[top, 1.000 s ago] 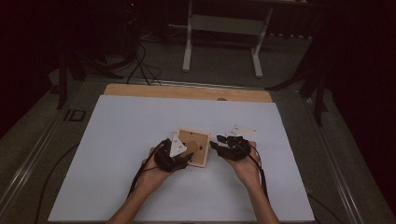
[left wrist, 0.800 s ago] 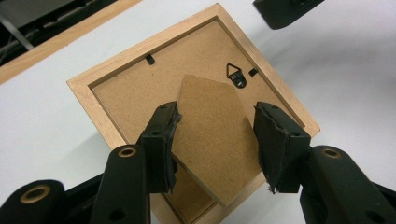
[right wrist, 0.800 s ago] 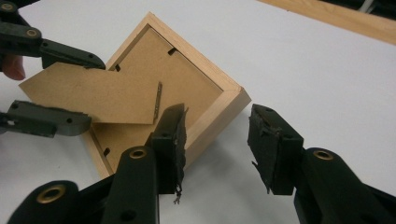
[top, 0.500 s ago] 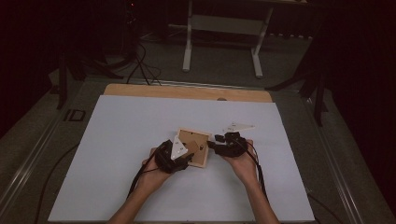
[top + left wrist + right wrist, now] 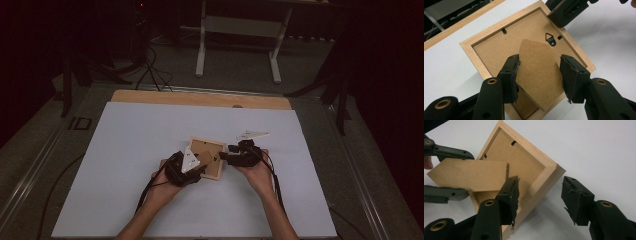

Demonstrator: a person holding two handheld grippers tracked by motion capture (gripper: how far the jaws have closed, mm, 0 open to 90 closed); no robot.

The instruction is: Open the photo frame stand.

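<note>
Right tool (image 5: 226, 158) has just been opening beside one wooden picture frame (image 5: 210, 146) mid-bench; left tool (image 5: 201, 168), jaws apart, straddles its one stand flap (image 5: 539, 72).

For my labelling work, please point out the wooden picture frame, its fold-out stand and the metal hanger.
wooden picture frame (image 5: 468, 44), left gripper view, upper left rail
fold-out stand (image 5: 537, 72), left gripper view, middle of flap
metal hanger (image 5: 550, 39), left gripper view, black triangle

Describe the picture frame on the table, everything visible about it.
The picture frame lies face down on the white table, turned cornerwise. Its rim looks like light wood, its back brown fibreboard with small black clips and a triangular hanger. A fibreboard stand flap is lifted off the back, between the left gripper's jaws. The right gripper straddles one corner, jaws open.
</note>
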